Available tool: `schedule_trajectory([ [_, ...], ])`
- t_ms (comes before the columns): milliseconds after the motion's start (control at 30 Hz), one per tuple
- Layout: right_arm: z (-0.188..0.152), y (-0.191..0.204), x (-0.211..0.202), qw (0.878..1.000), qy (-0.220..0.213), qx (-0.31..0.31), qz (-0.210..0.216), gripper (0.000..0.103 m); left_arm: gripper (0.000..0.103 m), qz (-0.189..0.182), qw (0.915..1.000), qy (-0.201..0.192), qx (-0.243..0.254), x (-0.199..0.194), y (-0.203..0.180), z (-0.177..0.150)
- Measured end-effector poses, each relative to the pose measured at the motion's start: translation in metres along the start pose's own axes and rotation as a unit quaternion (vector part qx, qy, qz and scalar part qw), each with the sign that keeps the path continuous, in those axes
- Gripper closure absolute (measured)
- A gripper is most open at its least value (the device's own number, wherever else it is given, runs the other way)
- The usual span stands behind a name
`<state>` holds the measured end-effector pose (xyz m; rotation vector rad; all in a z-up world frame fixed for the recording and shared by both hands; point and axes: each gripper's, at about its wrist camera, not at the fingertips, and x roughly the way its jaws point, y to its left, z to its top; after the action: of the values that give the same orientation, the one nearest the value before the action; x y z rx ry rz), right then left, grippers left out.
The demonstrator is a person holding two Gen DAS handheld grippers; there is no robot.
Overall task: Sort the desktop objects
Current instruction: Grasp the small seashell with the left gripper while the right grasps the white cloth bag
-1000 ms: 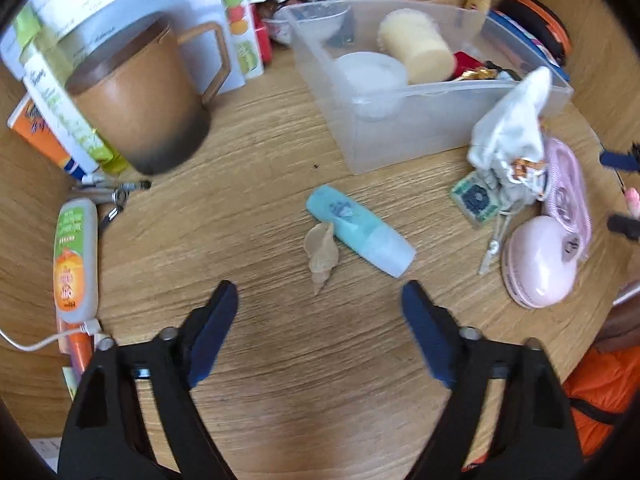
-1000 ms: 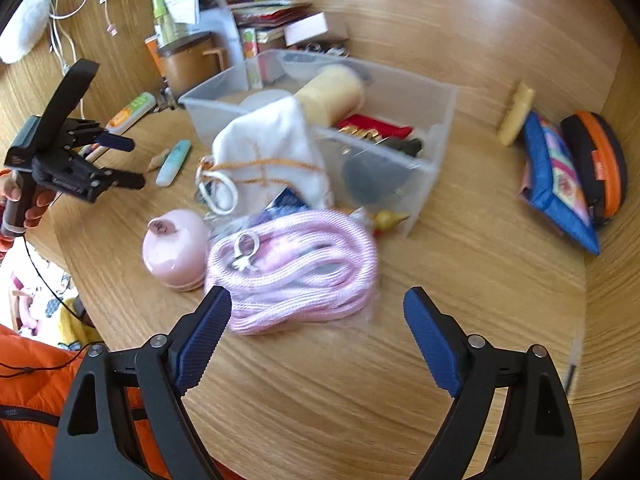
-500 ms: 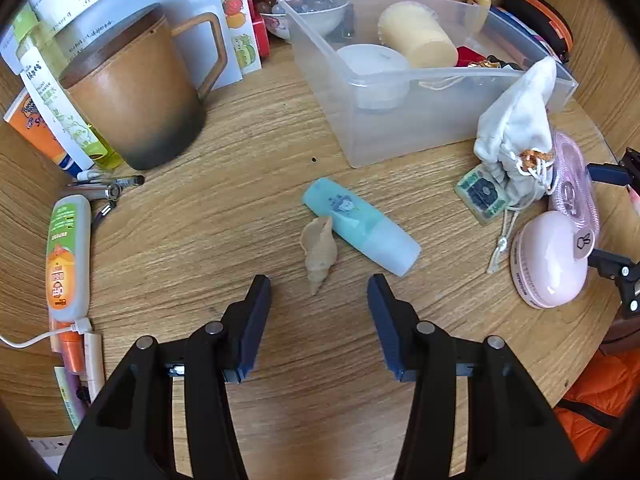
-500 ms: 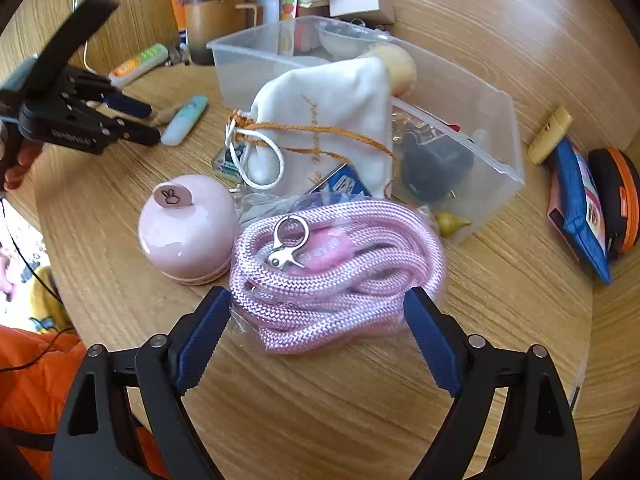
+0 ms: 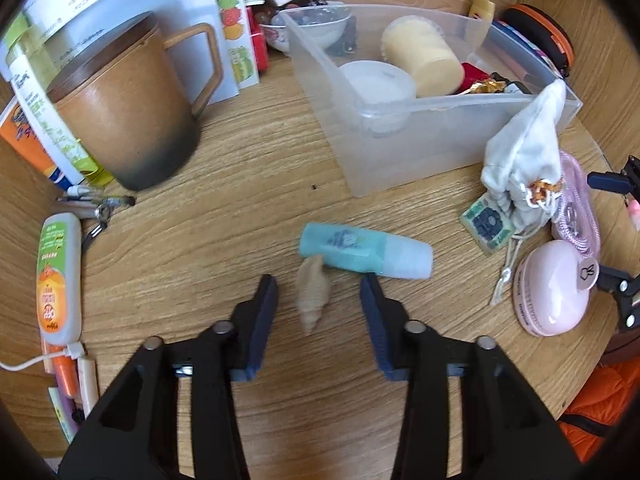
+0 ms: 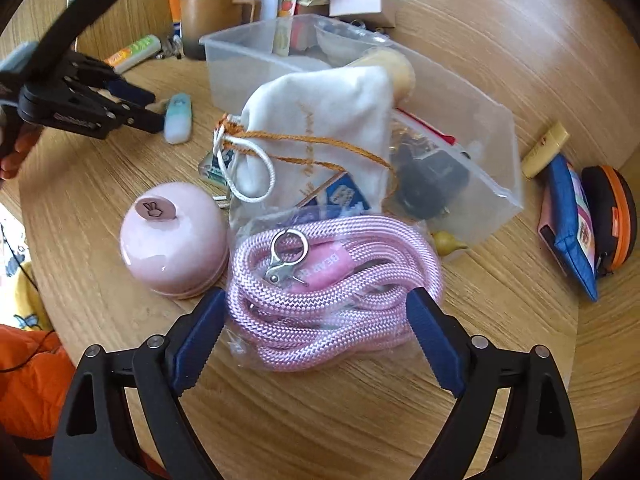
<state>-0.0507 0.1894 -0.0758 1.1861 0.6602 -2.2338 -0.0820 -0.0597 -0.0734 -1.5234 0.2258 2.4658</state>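
Note:
A tan seashell point(image 5: 313, 294) lies on the wooden table between the fingers of my left gripper point(image 5: 319, 292), which is open around it without touching. A teal tube point(image 5: 366, 251) lies just beyond the shell. My right gripper point(image 6: 316, 312) is open, its fingers on either side of a bagged pink rope point(image 6: 332, 284). A pink round case point(image 6: 172, 248) sits left of the rope, a white drawstring pouch point(image 6: 320, 136) behind it. The clear plastic bin point(image 5: 400, 144) holds several items. The left gripper also shows in the right wrist view point(image 6: 140, 110).
A brown mug point(image 5: 120, 116) stands at the left with boxes and papers behind it. An orange-and-green tube point(image 5: 58, 276) and pens lie at the left edge. A blue pouch point(image 6: 572, 220) and an orange case point(image 6: 616, 216) lie right of the bin.
My left gripper has moved forward and narrowed around the seashell. My right gripper has moved forward so its fingers now flank the pink rope.

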Motion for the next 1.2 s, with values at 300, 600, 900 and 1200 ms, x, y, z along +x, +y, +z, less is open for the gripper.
schedule_trajectory([
  [300,0.005,-0.028,-0.022,0.998,-0.022,0.051,-0.015,0.014,0.086,-0.011,0.9999,-0.003,-0.009,-0.002,-0.006,-0.004],
  [600,0.046,-0.018,-0.009,0.998,-0.044,0.044,0.033,0.014,0.086,-0.017,0.9992,-0.018,-0.03,-0.003,0.004,-0.005],
  [900,0.072,-0.008,0.02,0.995,-0.025,0.056,0.077,0.014,0.086,-0.053,0.9957,-0.064,-0.042,-0.031,0.005,-0.004],
  [1200,0.085,0.01,0.042,0.998,-0.008,0.04,0.049,0.0,0.086,-0.088,0.9925,-0.08,-0.026,-0.029,-0.011,0.002],
])
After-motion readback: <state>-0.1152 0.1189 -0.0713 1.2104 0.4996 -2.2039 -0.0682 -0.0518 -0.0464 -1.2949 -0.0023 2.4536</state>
